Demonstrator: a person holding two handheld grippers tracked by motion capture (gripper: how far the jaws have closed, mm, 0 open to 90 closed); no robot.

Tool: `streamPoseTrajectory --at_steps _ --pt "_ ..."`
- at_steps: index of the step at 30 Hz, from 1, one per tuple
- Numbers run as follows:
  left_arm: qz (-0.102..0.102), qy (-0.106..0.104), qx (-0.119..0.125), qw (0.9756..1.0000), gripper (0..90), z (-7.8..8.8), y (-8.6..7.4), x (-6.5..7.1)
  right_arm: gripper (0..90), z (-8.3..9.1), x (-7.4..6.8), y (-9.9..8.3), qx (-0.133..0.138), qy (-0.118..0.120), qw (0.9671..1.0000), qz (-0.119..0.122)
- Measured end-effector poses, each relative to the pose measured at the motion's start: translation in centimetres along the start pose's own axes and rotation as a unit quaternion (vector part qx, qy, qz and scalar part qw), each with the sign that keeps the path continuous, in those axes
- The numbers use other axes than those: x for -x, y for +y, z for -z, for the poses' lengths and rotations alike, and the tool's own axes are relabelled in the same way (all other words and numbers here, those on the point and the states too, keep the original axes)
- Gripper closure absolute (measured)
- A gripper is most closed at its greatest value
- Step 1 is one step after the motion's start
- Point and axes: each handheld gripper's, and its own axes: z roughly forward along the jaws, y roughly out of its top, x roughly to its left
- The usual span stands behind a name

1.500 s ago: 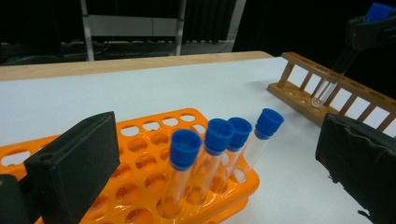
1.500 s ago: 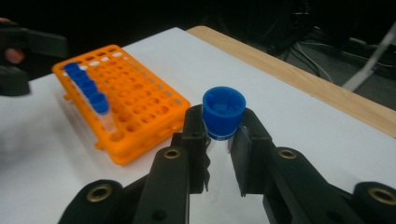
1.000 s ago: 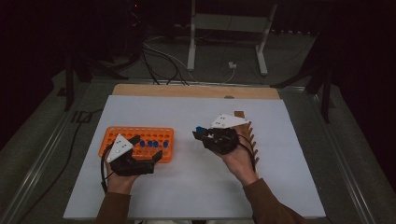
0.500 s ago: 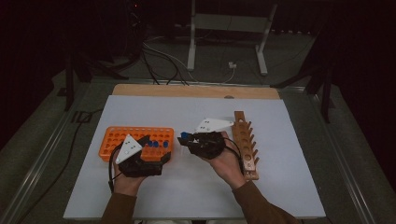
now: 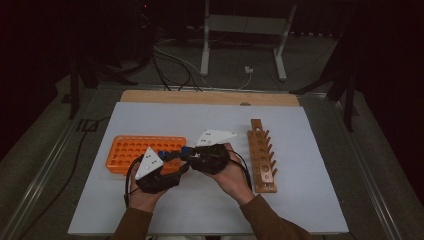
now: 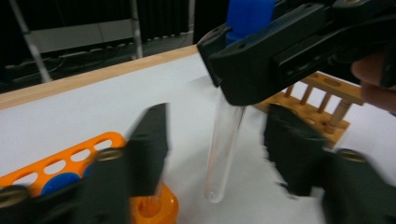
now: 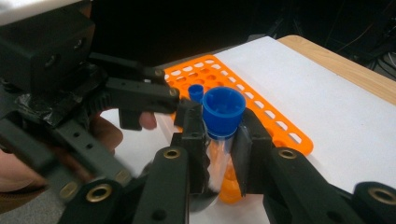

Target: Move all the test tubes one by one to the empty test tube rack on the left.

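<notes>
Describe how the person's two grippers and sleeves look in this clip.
Both the left gripper and the right gripper are black, blocky tools with two flat jaws fixed by brass-coloured screws. Each carries a pale grey three-cornered plate with small dark dots on top. A thin black cable loops from each near the wrists. The person wears long brown sleeves; the hands are bare.

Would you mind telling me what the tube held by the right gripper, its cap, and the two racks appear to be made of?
Test tube: clear and see-through, glass or plastic, cannot tell which. Cap: blue, matte, moulded, likely plastic. Orange rack: uniform bright colour with moulded holes, likely plastic. Peg rack: tan, grain-like tone, dowel pegs, apparently unpainted wood.
</notes>
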Motion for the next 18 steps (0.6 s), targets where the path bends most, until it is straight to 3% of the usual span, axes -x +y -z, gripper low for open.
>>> streamPoseTrajectory --at_steps 6,10,15,18 --pt "-0.012 -0.014 0.0 0.9998 75.5 0.1 -0.03 0.15 77.0 -0.18 -0.22 -0.04 0.0 0.008 1.0 0.0" --pt "-0.014 -0.015 -0.002 0.9998 77.9 0.13 -0.07 0.15 74.2 -0.18 -0.17 -0.15 -0.001 0.013 0.9999 -0.003" --pt "-0.006 -0.01 -0.006 0.9999 78.1 0.26 -0.23 -0.26 49.2 0.34 0.28 -0.22 0.008 0.027 0.9995 -0.012" --pt "0.0 -0.002 -0.008 1.0 78.1 0.59 -0.37 -0.76 33.5 0.75 0.73 -0.33 0.011 0.02 0.9996 -0.015"
